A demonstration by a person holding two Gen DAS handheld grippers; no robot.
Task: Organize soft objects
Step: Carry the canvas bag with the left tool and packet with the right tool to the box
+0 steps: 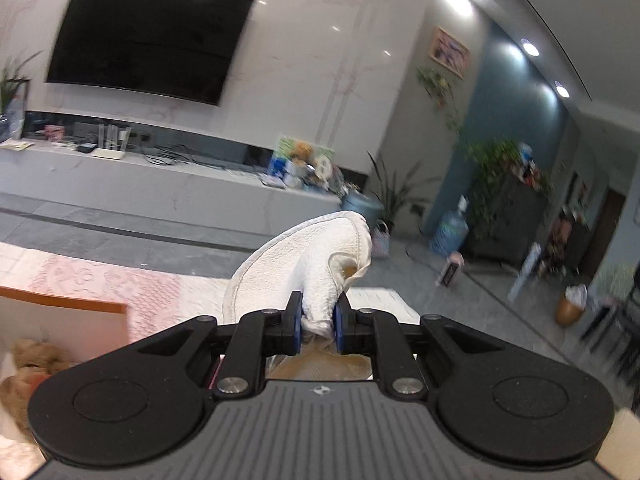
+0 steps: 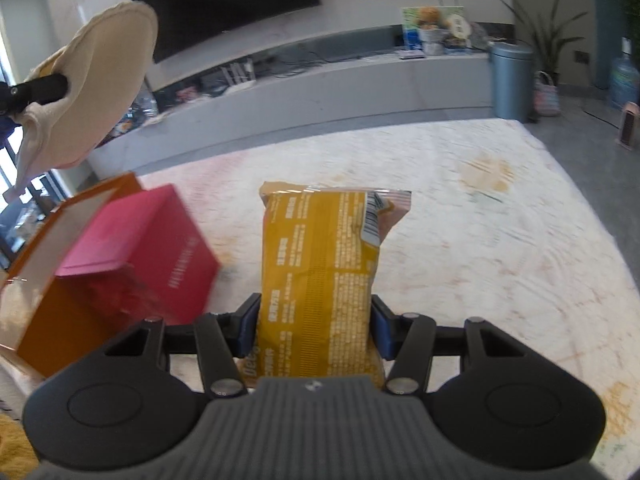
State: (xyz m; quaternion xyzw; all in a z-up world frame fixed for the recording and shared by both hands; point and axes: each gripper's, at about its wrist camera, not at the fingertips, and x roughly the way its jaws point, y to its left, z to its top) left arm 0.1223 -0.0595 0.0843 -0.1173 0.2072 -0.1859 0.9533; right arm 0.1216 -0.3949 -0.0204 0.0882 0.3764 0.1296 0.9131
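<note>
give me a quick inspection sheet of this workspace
surface: pale patterned rug on grey floor tiles
job's things: white quilted cloth and yellow packet, both lifted; orange box and red box at left
clutter: plush toy beside the orange box
grippers: left tool shut on the cloth; right tool shut on the packet
cables: loose wires on the tv bench
surroundings: wall tv, bin, water jug, plants

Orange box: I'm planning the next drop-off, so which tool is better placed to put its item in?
Probably right. The right tool holds the yellow packet low beside the orange box, whereas the left tool holds the white cloth raised high.
</note>
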